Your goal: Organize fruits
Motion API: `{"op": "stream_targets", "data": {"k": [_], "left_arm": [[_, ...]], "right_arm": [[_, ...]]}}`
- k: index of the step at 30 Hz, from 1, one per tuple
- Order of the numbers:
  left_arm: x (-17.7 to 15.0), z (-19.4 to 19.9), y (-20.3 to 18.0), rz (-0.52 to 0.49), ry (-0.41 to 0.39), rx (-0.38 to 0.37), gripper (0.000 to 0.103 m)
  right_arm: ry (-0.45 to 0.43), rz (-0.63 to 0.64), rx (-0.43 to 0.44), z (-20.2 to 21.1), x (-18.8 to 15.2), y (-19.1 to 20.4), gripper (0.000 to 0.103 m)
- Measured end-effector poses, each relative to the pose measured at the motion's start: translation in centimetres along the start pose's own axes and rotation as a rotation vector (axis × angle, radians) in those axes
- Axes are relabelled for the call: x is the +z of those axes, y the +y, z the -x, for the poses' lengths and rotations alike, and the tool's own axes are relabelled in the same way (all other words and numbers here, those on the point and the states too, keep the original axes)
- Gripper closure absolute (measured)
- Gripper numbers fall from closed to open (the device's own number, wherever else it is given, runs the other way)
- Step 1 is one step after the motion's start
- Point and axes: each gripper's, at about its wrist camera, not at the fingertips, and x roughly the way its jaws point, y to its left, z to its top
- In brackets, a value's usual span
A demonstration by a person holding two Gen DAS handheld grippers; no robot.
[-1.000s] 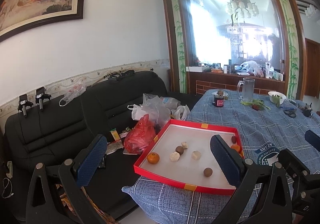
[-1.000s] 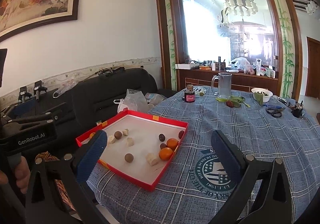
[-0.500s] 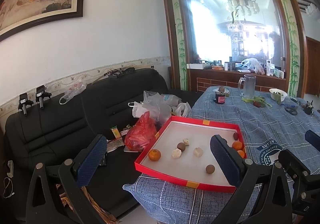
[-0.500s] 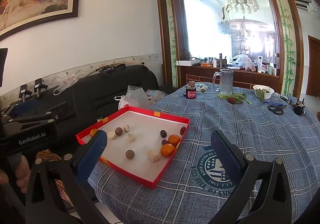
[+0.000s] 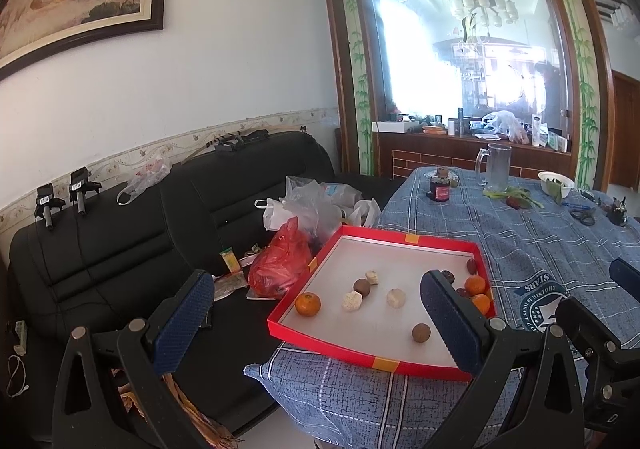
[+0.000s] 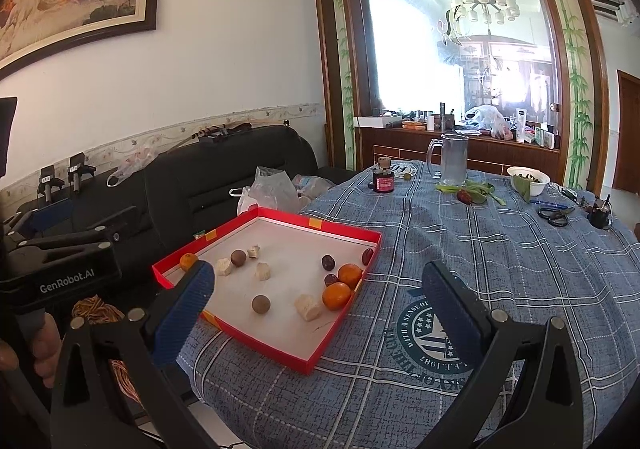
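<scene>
A shallow red tray (image 5: 404,237) (image 6: 320,347) with a white floor lies at the near left corner of the blue checked tablecloth. It holds loose fruit: one orange (image 5: 307,304) (image 6: 188,261) alone at its left side, two oranges (image 6: 343,287) (image 5: 476,285) by its right wall, brown round fruits (image 6: 260,304) (image 5: 421,332), dark red dates (image 6: 328,262) and pale chunks (image 6: 307,307) (image 5: 396,297). My left gripper (image 5: 316,321) hangs open before the tray's near left corner. My right gripper (image 6: 316,309) is open above the tray's near right edge. Neither holds anything.
A black sofa (image 5: 120,245) with plastic bags, one red (image 5: 280,269), stands left of the table. Farther back on the cloth are a glass mug (image 6: 452,159), a small dark jar (image 6: 383,180), a white bowl (image 6: 528,179), green leaves and scissors (image 6: 554,215). A hand (image 6: 40,345) holds the left gripper.
Both grippers have moved closer to the table, so the tray looks larger and lower in each view. Their jaws stay open and the fruit has not shifted.
</scene>
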Motion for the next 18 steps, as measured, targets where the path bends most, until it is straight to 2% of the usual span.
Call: {"op": "stream_targets", "data": {"k": [18], "left_arm": [[-0.6,-0.2,-0.1,-0.001,0.013,-0.005,0.0]], "right_arm": [[0.025,0.016,0.012,-0.4,-0.9,0.1,0.0]]}}
